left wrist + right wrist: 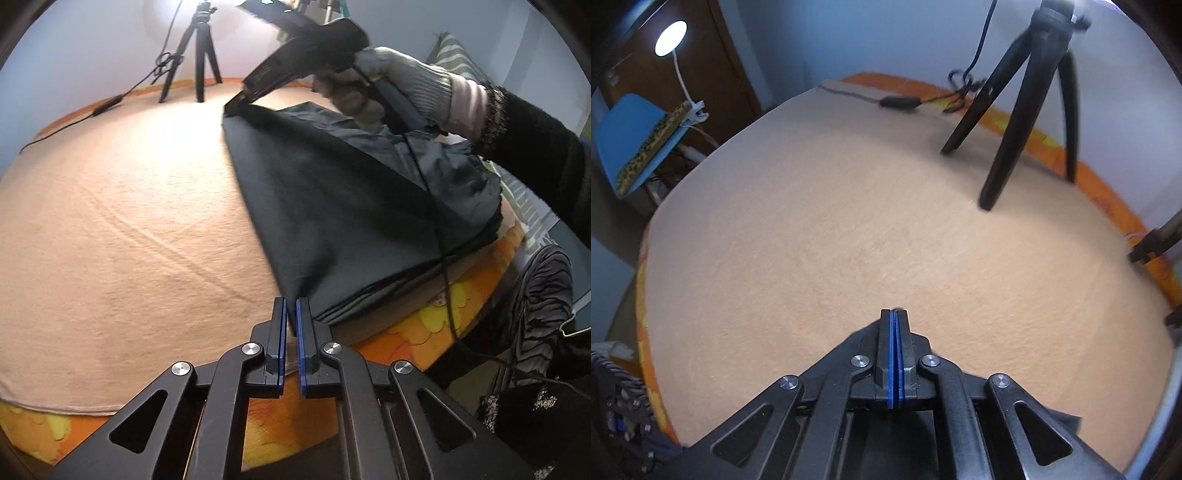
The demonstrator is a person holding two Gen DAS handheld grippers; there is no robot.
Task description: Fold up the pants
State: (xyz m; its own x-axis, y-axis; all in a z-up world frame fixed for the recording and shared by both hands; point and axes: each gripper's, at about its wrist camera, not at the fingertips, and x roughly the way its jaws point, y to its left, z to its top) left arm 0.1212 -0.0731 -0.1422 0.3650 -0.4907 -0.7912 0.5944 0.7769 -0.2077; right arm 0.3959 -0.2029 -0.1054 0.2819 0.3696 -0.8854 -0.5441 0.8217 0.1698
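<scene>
While both claws gripped corners of the dark pants (332, 206), left claw (291, 314) low, right claw (236, 107) high, folding was partly done.

Your right gripper (894, 314) is pointing down over the peach cloth (849, 229), its blue pads (891, 354) pressing together; a dark fabric scrap is showing behind its frame. A black tripod (1027, 96) is standing beyond, right.

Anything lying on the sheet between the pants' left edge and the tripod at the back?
No. In the left wrist view only bare peach sheet lies between the pants and the tripod.
</scene>
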